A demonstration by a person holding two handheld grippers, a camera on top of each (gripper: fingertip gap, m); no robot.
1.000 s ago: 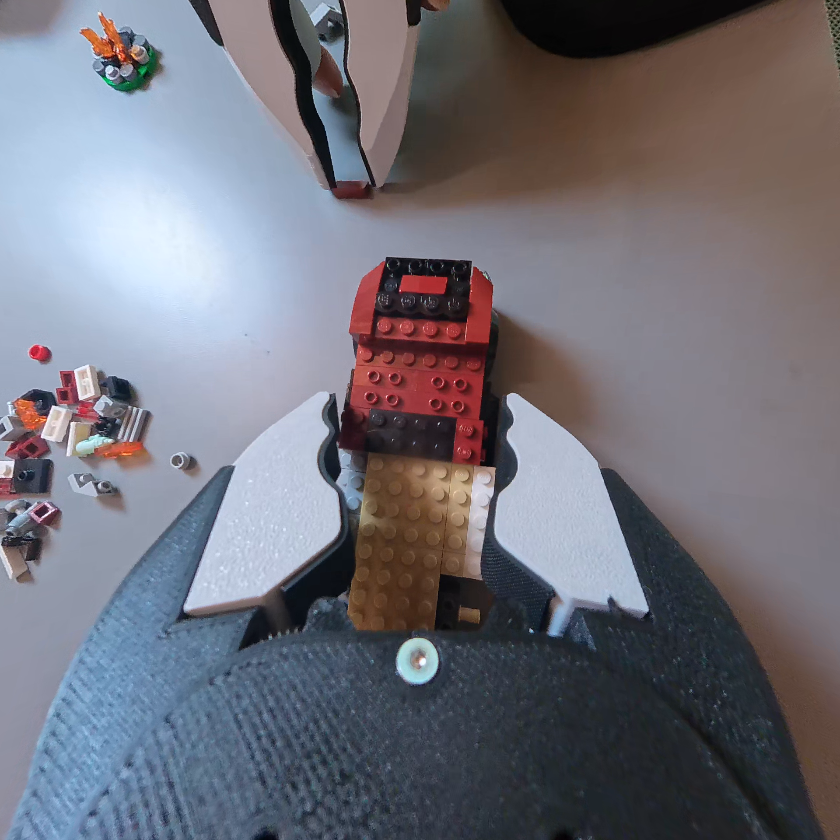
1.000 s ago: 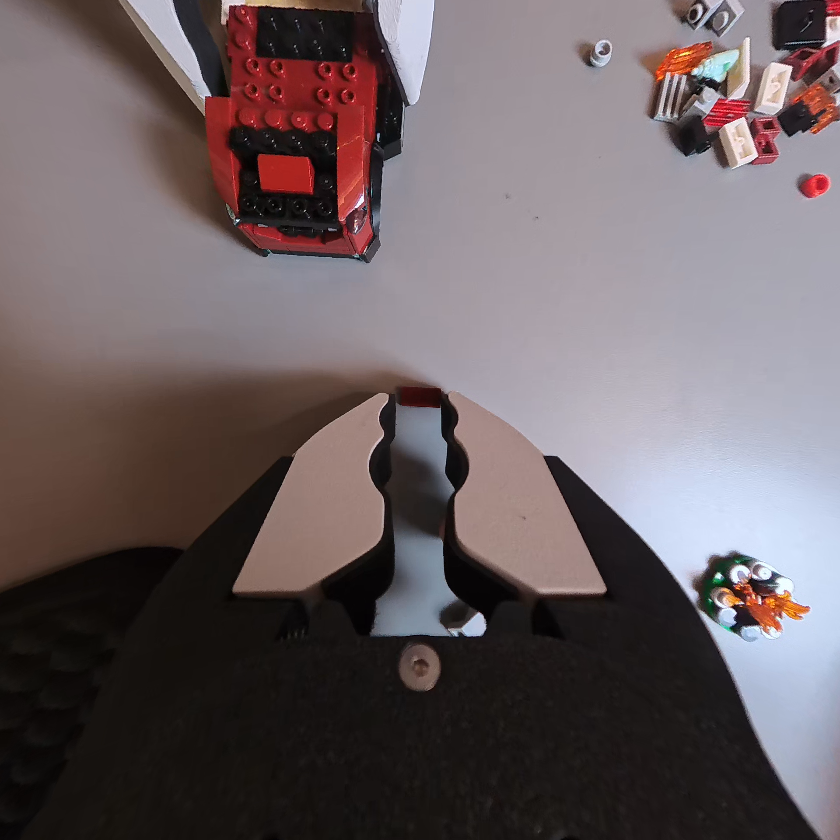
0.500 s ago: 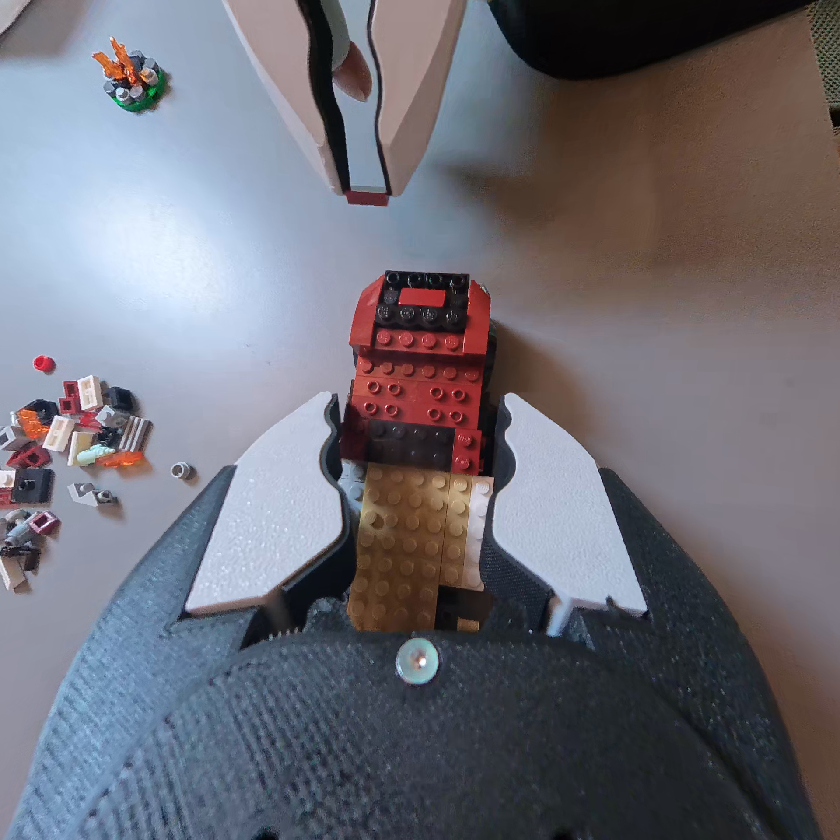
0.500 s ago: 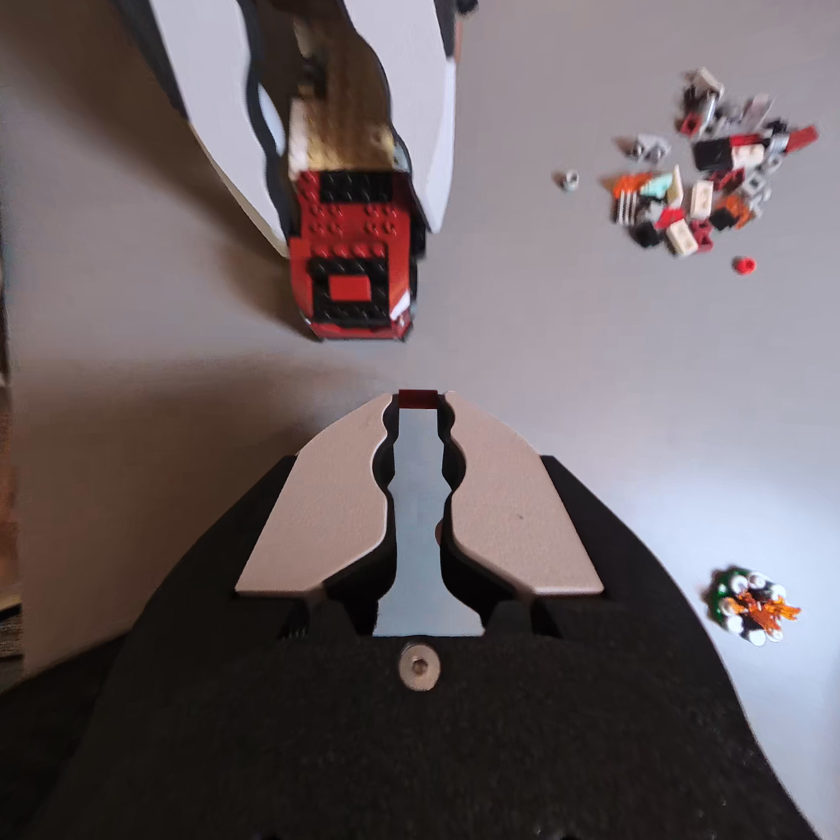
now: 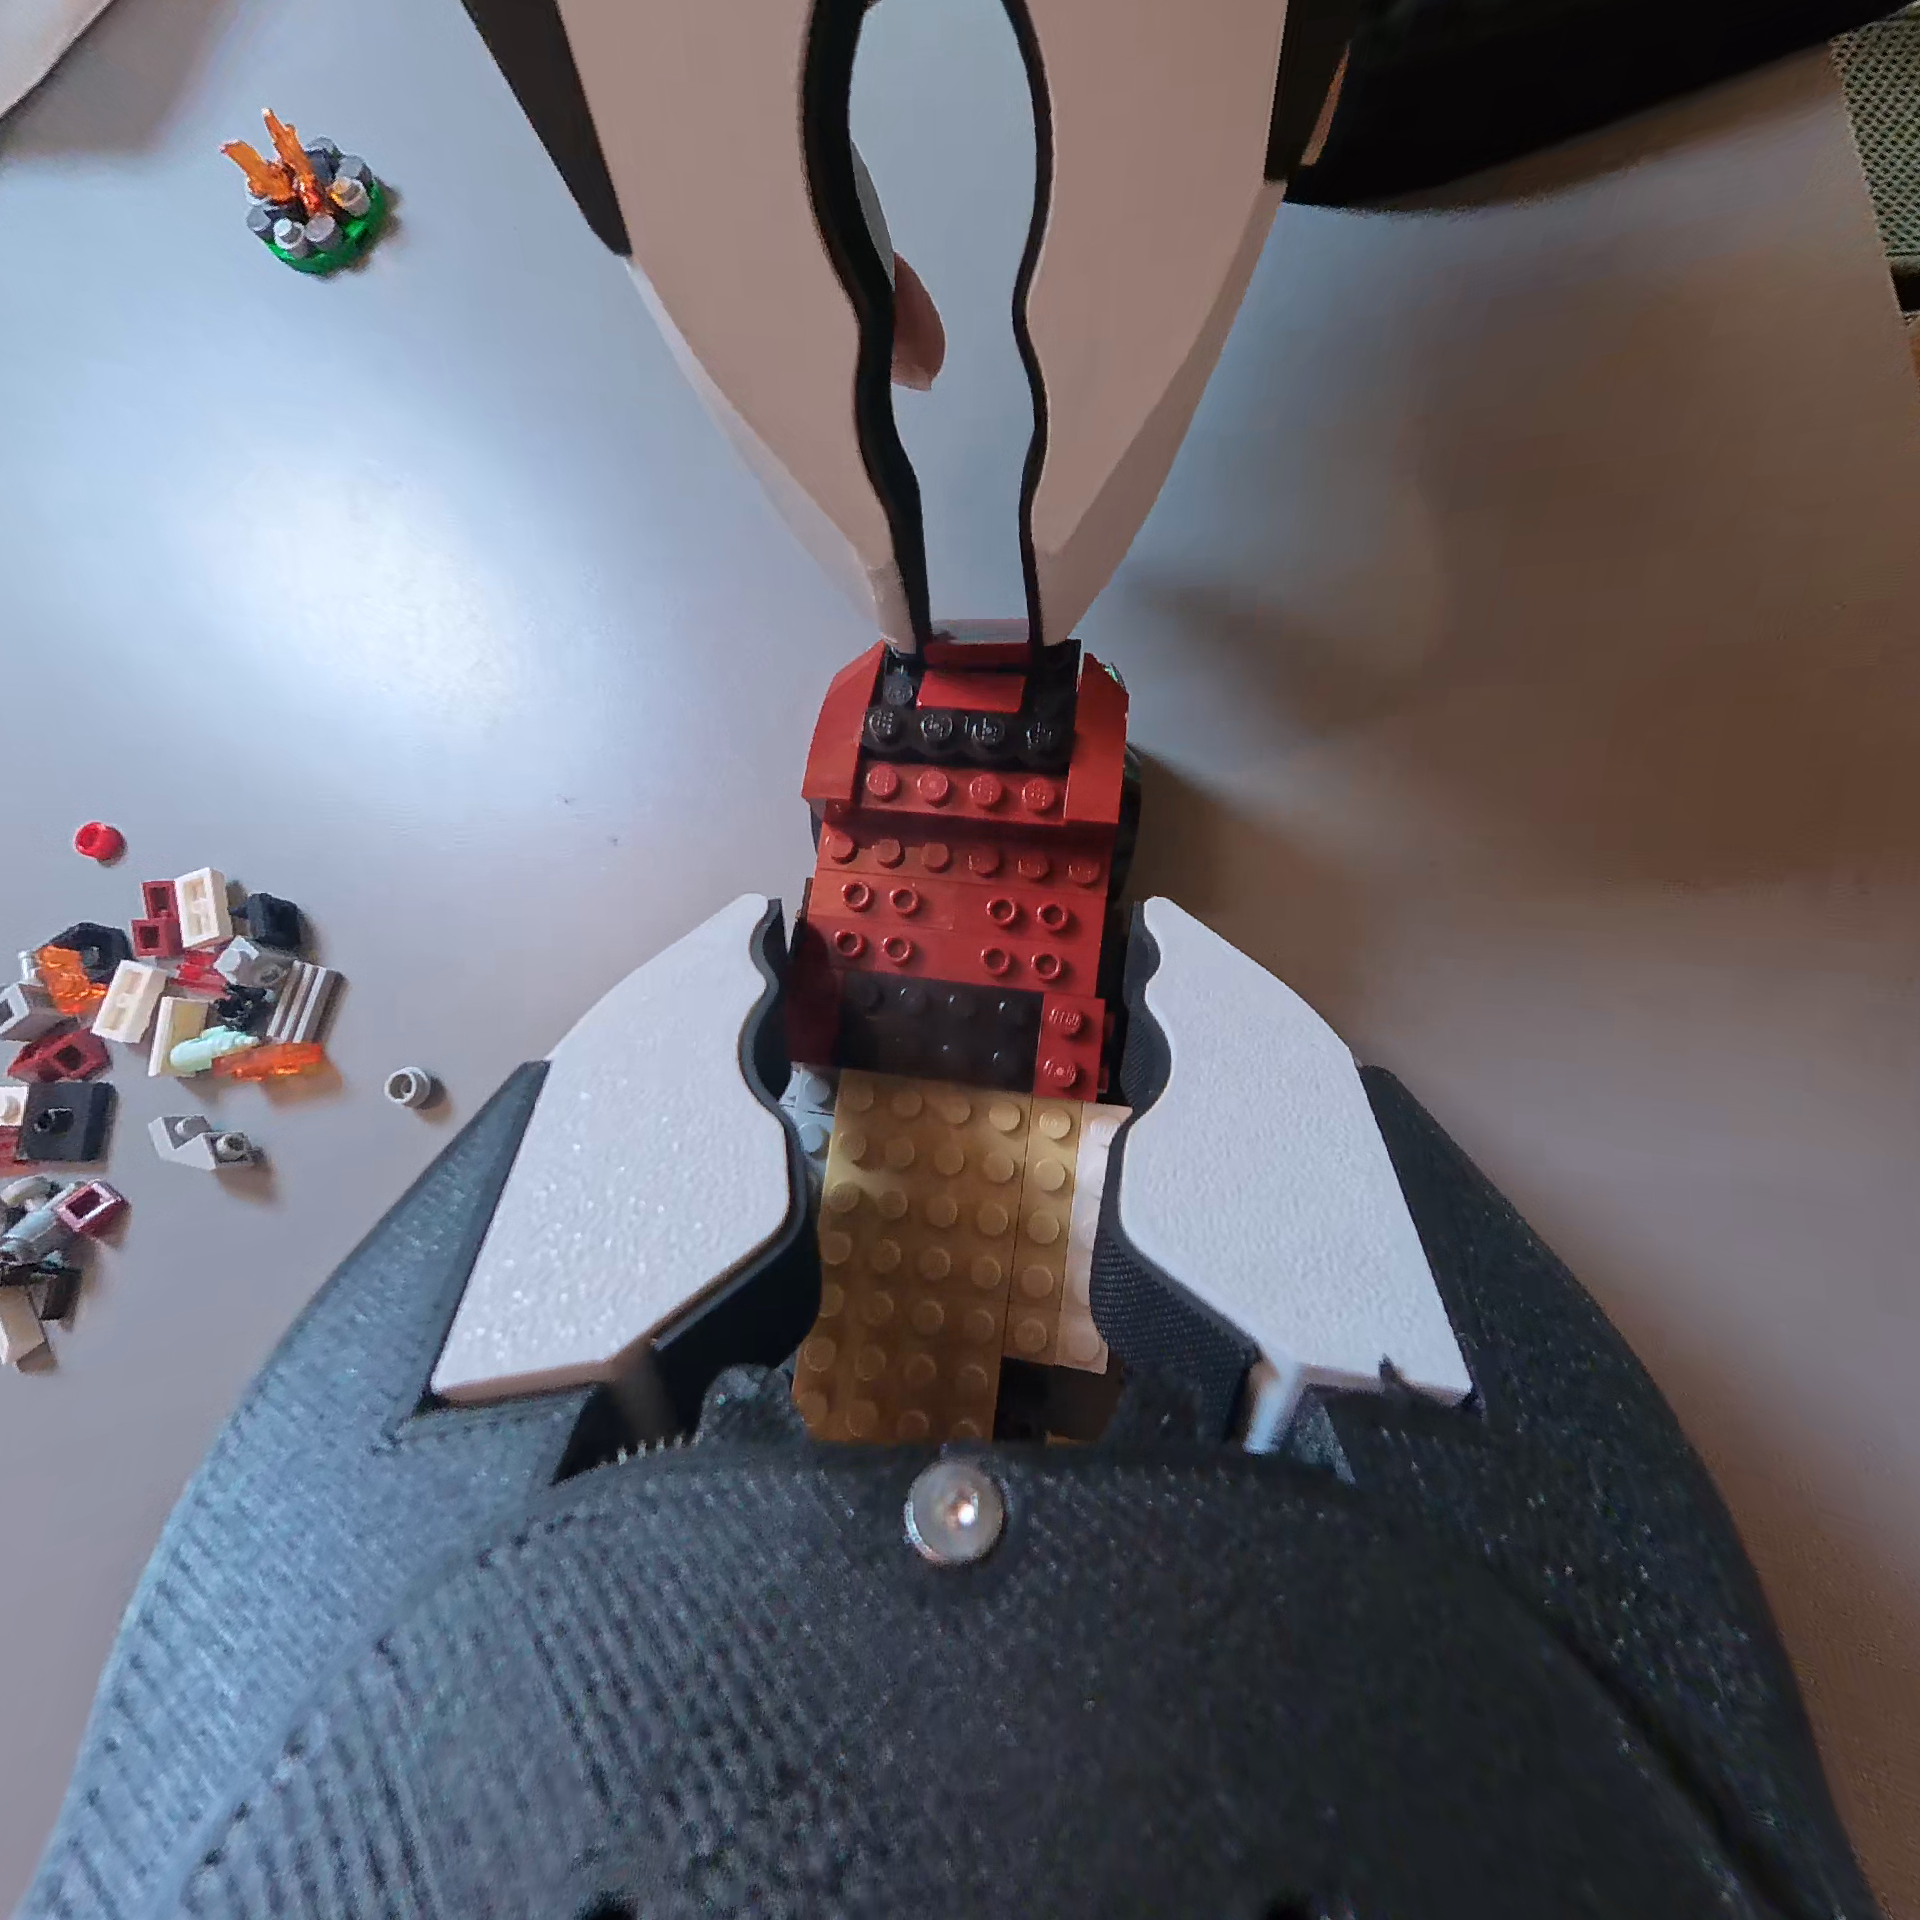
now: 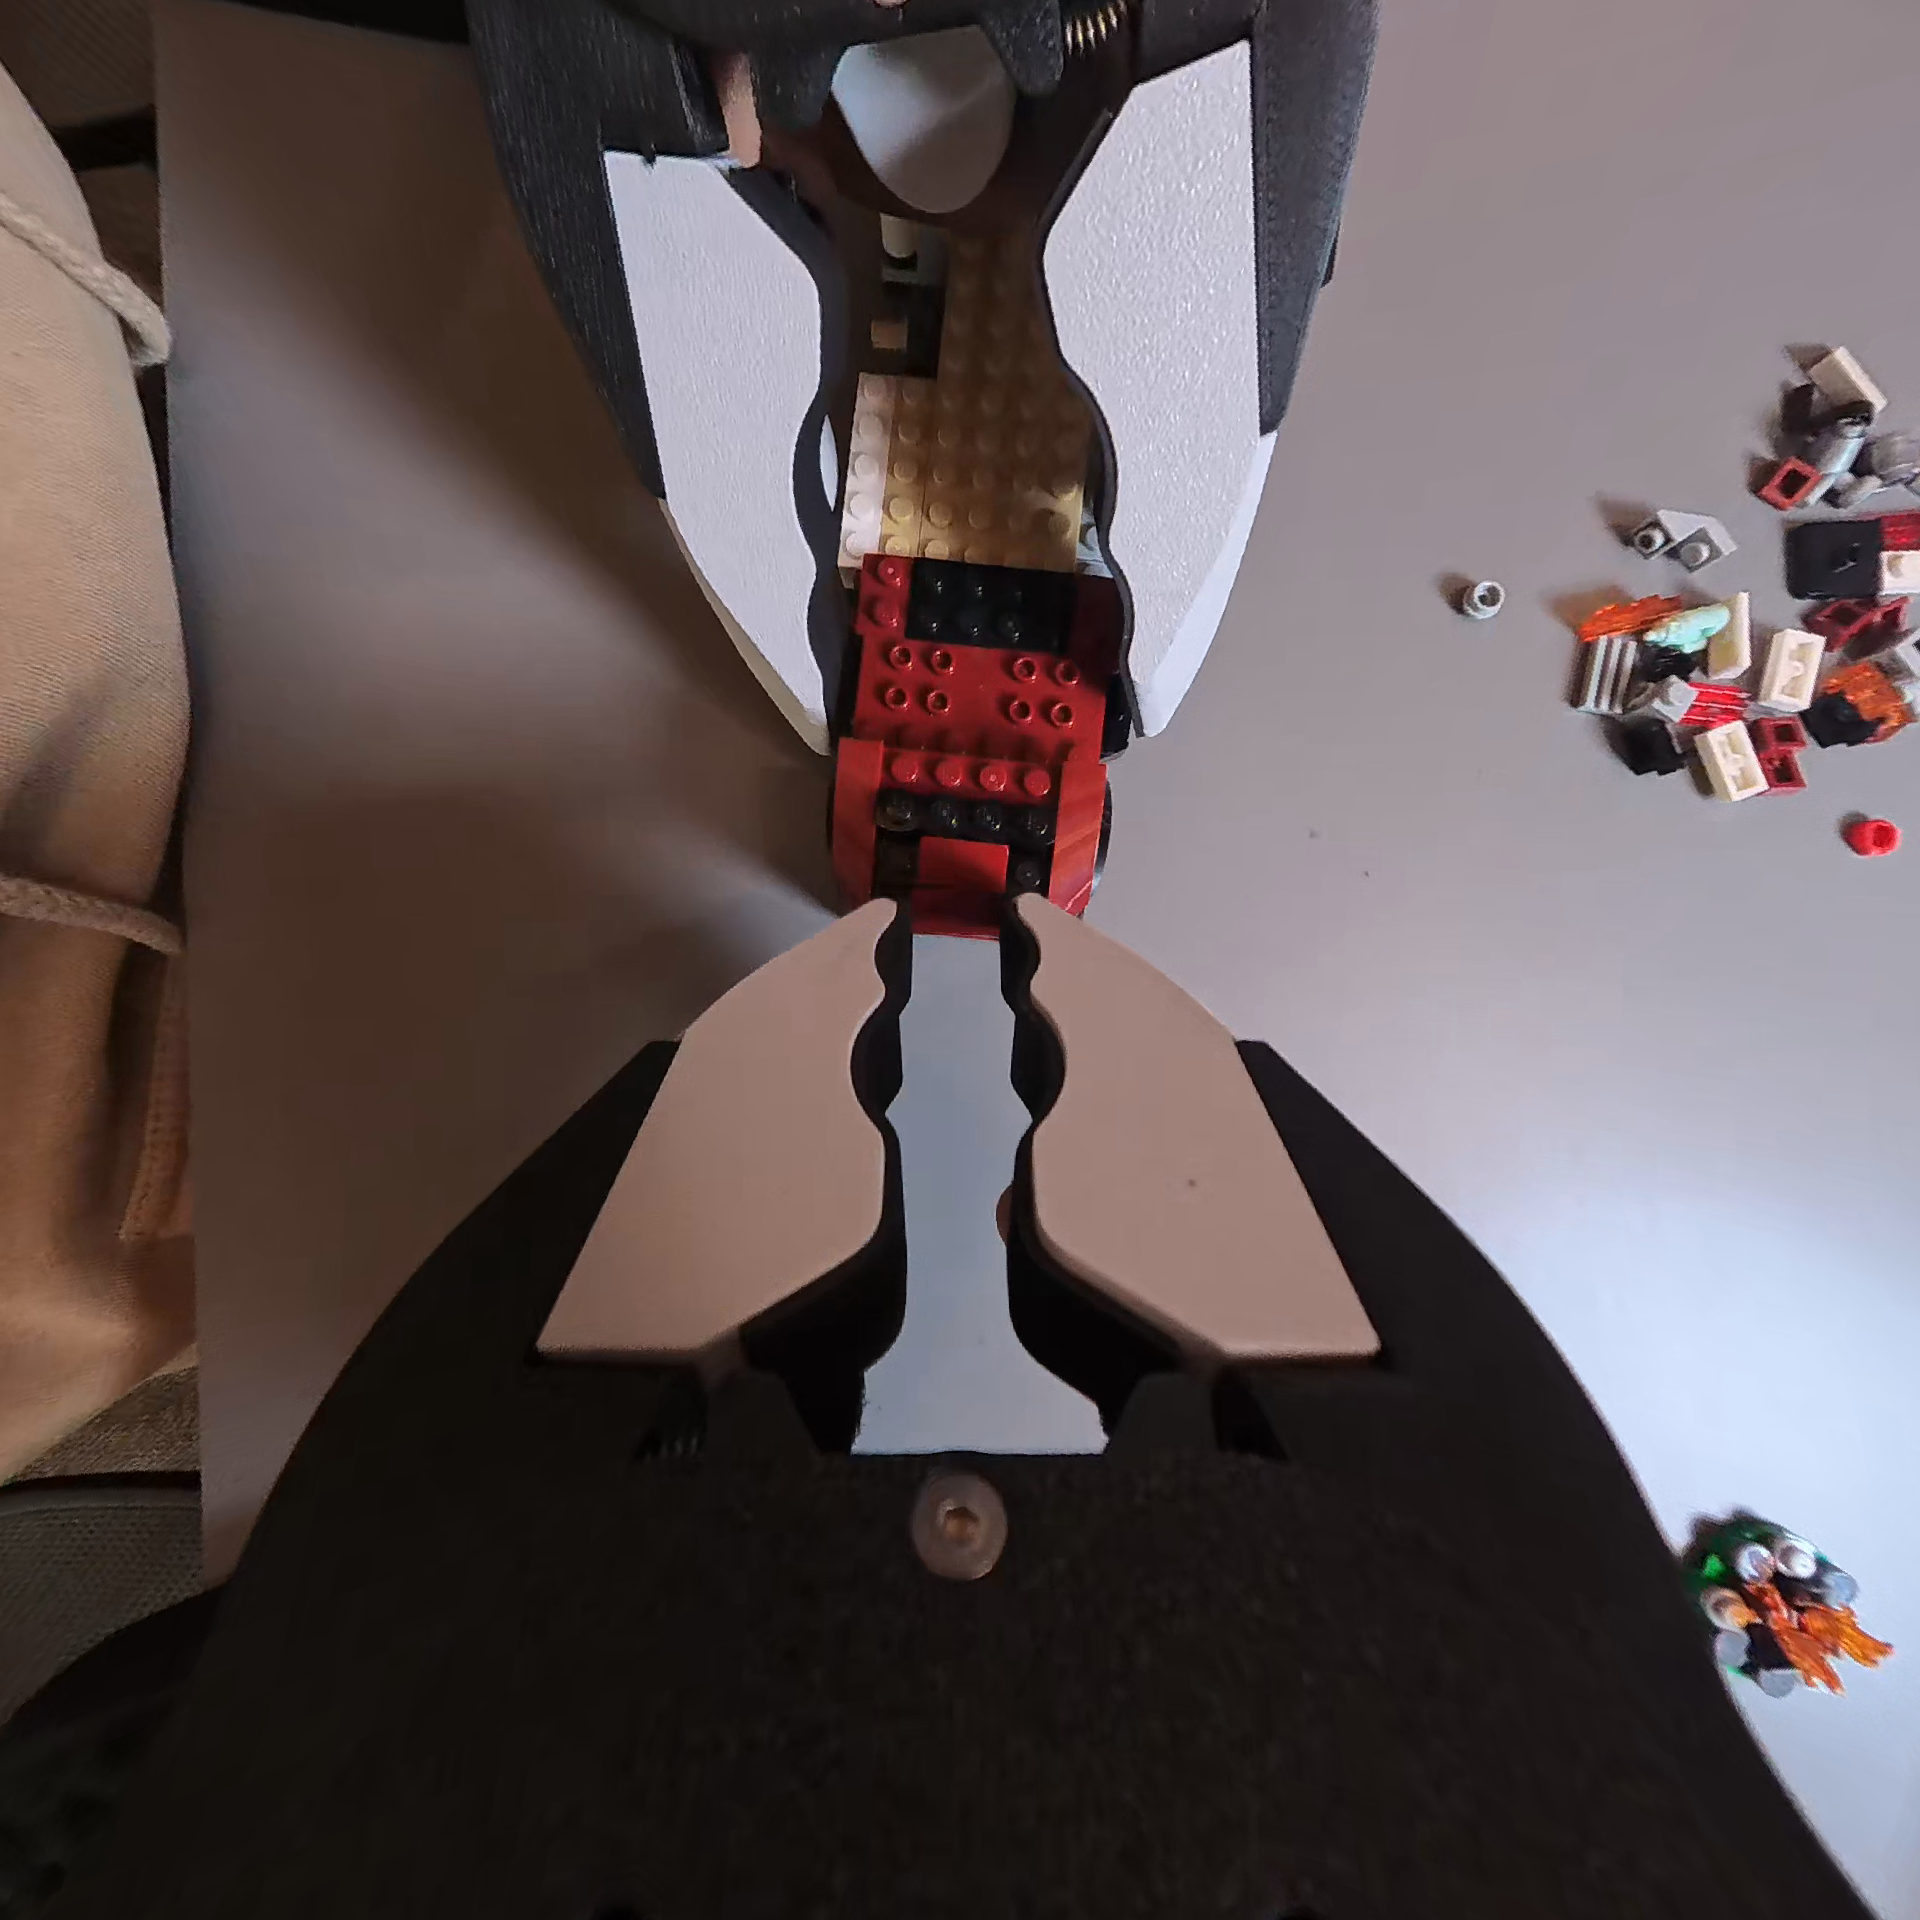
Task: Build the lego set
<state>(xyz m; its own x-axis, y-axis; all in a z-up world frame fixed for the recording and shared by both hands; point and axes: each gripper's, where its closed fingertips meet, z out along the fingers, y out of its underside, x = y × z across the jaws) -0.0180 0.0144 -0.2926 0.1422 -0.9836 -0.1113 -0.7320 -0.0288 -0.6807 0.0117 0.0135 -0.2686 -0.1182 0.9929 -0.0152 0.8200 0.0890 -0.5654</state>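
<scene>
My left gripper (image 5: 956, 914) is shut on a dark red, black and tan brick vehicle (image 5: 961, 894), gripping its sides near the middle, its tan rear between the fingers. The vehicle also shows in the right wrist view (image 6: 971, 717), held by the left gripper (image 6: 982, 732). My right gripper (image 6: 958, 909) is shut on a small red brick (image 6: 956, 916) at its fingertips. It holds this brick against the vehicle's front end, by the black plate with a red tile (image 5: 961, 691). In the left wrist view the right gripper (image 5: 971, 629) comes down from the top.
A pile of loose small bricks (image 5: 156, 1029) lies on the grey table (image 5: 468, 520); it also shows in the right wrist view (image 6: 1766, 675). A small green-based campfire build (image 5: 312, 197) stands apart. A lone grey stud (image 5: 414, 1087) and red stud (image 5: 99, 840) lie nearby. Beige cloth (image 6: 73, 727) borders the table. The gap from one gripper's tips to the other's is roughly 5 centimeters.
The right gripper, still holding the small red brick, has closed the distance to the vehicle and now meets its front end. The left gripper keeps its hold on the vehicle.
</scene>
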